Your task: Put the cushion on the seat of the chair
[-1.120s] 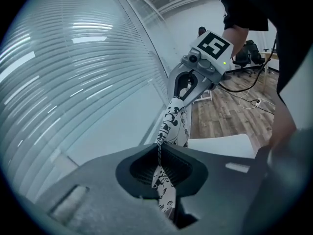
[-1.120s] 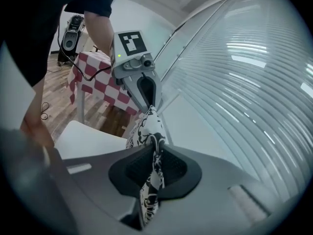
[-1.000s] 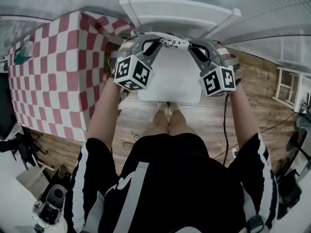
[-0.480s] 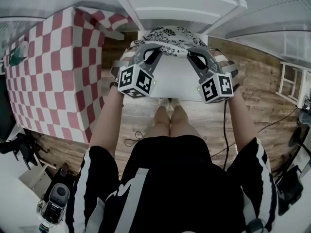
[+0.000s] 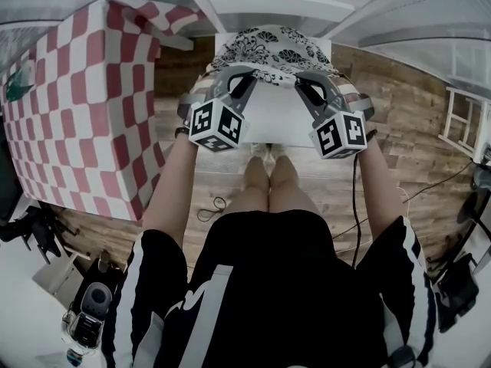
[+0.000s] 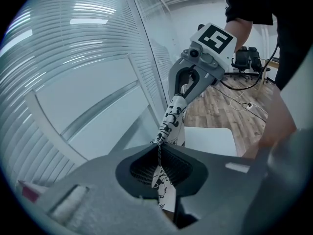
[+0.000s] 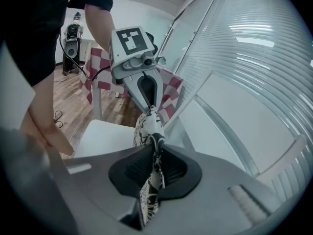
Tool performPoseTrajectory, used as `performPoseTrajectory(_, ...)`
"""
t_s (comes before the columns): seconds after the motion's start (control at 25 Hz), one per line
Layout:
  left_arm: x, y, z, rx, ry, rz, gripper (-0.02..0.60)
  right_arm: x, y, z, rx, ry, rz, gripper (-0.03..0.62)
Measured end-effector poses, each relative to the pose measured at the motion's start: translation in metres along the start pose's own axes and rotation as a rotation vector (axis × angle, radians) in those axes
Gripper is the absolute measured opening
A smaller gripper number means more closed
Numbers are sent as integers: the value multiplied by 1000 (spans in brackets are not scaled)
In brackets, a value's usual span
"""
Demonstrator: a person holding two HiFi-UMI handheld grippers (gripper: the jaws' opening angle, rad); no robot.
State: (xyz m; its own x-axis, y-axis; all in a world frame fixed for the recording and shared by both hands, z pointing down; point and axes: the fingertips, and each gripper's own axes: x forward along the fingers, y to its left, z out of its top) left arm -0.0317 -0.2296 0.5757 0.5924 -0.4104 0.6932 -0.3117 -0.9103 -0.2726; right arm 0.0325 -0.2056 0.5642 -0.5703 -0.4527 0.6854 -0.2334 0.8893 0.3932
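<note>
Thin white cushion (image 5: 270,46) with black floral print, near edge pinched in my left claw (image 6: 159,153) and right claw (image 7: 155,151), stretched between them. It's over the far part of the white chair (image 5: 278,121) seat, by the backrest.

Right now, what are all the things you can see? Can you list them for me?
Cushion: one, white with black flowers, held by its near edge over the chair seat.
Chair: one, white, right in front of the person.
Tablecloth: one, red and white checks, on the left.
Floor: one, brown wooden planks, under everything.
Cable: one, black, hanging beside the right arm.
Left gripper: one, grey, shut on the cushion's edge.
Right gripper: one, grey, shut on the cushion's edge.
Legs: two, bare, standing before the chair.
</note>
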Motion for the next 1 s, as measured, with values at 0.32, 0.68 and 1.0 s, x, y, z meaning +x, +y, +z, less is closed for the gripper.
performPoseTrajectory(0.32, 7, -23, -18, -27, 26, -23, 20, 9, 26, -12, 33, 16, 31, 15)
performPoseTrajectory(0.68, 18, -47, -40, -51, 66, -44, 20, 21, 58, -28, 64, 25, 73, 15)
performPoseTrajectory(1.0, 24, -68, -56, -61, 92, -67, 20, 30, 82, -42, 88, 34, 102, 15)
